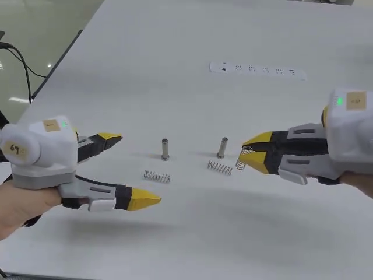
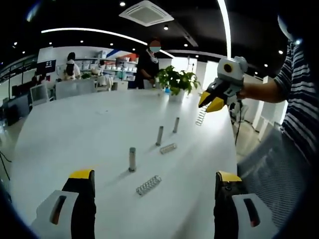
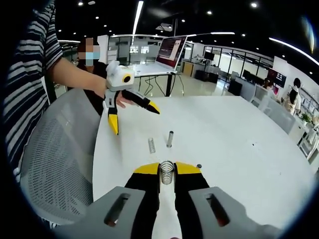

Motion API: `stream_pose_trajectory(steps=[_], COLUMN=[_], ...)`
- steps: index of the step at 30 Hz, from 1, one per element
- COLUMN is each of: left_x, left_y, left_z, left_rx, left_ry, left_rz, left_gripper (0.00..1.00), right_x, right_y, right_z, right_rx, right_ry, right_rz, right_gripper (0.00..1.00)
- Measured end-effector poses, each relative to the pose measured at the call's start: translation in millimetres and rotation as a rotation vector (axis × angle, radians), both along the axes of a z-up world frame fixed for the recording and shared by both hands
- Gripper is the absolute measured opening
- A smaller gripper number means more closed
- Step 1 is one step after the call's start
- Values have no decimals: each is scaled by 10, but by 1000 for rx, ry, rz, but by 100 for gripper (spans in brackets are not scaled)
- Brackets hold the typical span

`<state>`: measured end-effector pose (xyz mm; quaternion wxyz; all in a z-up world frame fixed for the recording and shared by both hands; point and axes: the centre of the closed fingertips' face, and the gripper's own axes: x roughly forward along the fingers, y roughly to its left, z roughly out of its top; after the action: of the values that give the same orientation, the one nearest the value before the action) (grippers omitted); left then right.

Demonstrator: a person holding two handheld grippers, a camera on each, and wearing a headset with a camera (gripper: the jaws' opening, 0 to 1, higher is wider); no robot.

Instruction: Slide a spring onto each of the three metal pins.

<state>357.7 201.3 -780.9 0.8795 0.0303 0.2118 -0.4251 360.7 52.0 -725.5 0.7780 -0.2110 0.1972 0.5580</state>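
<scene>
Two upright metal pins stand mid-table; the left gripper view shows three pins in a row. Two springs lie flat in front of them. My right gripper is shut on a third spring, held just right of the right-hand pin and above the table; the spring stands between its yellow tips. My left gripper is open and holds nothing, left of the pins, with one spring just ahead of it.
A white power strip lies at the back of the white table. The table's left edge falls away to floor and cables. A grey mesh chair and people are beyond the table.
</scene>
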Motion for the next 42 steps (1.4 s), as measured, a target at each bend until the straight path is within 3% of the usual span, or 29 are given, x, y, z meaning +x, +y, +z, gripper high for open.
stream_pose_trajectory(steps=[12, 19, 32, 42], left_x=[10, 13, 11, 15], left_y=[78, 88, 104, 96], left_z=[12, 22, 18, 43], left_rx=[-4, -9, -11, -16], left_ry=[0, 0, 8, 4], left_rz=[28, 39, 50, 49], left_gripper=[98, 98, 98, 98], right_x=[89, 250, 578, 762], right_y=[-191, -380, -775, -868], right_z=[-83, -105, -77, -23], right_rx=[-18, -7, 4, 11], right_ry=[22, 52, 50, 35], right_rz=[-54, -145, -312, -366], right_gripper=[7, 7, 7, 7])
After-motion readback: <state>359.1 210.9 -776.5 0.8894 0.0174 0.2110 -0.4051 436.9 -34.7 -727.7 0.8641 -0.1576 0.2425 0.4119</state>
